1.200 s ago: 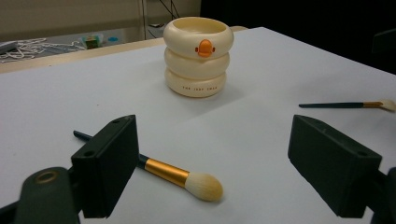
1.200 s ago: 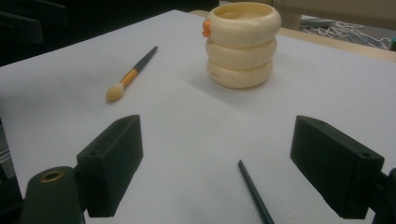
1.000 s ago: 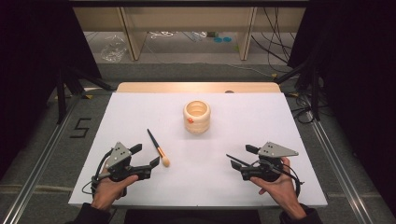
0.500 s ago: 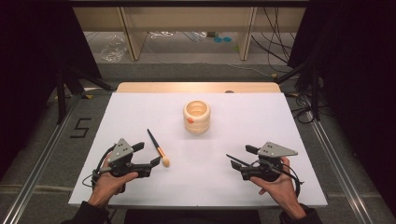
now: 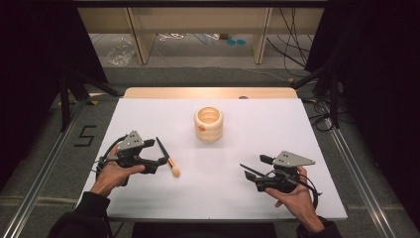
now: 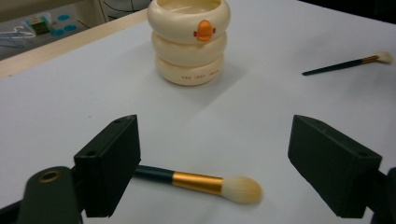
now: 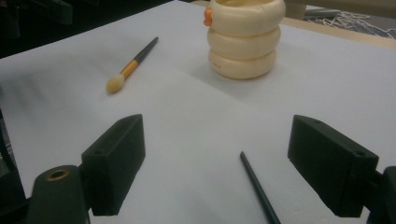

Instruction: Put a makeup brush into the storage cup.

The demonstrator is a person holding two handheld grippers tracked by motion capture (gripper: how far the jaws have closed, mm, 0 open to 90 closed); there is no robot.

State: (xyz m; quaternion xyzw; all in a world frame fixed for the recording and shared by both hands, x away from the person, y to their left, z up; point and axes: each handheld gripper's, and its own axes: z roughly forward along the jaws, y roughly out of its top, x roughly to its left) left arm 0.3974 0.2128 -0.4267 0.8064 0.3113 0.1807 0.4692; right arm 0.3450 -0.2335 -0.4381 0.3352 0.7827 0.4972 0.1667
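Observation:
A cream ringed holder (image 5: 208, 124) with an orange button stands mid-table. One makeup brush (image 5: 168, 159) with a dark handle, gold ferrule and pale bristles lies at the left. My left gripper (image 5: 157, 162) is open right beside it. In the left gripper view the brush (image 6: 205, 183) lies low between the spread jaws, its handle passing behind the left one, and my left gripper (image 6: 212, 156) holds nothing. A second brush (image 5: 246, 169) lies at my open right gripper (image 5: 249, 174). Its thin handle (image 7: 258, 186) runs between that gripper's (image 7: 217, 154) jaws.
The white table top (image 5: 297, 129) has a wooden strip (image 5: 208, 92) along its far edge. Beyond it are shelf legs and cables on the floor. Metal rails run along both sides. The holder (image 7: 245, 37) is the one upright object.
My left gripper has moved forward, away from the person, up to the first brush. The right gripper, both brushes and the holder have stayed put.

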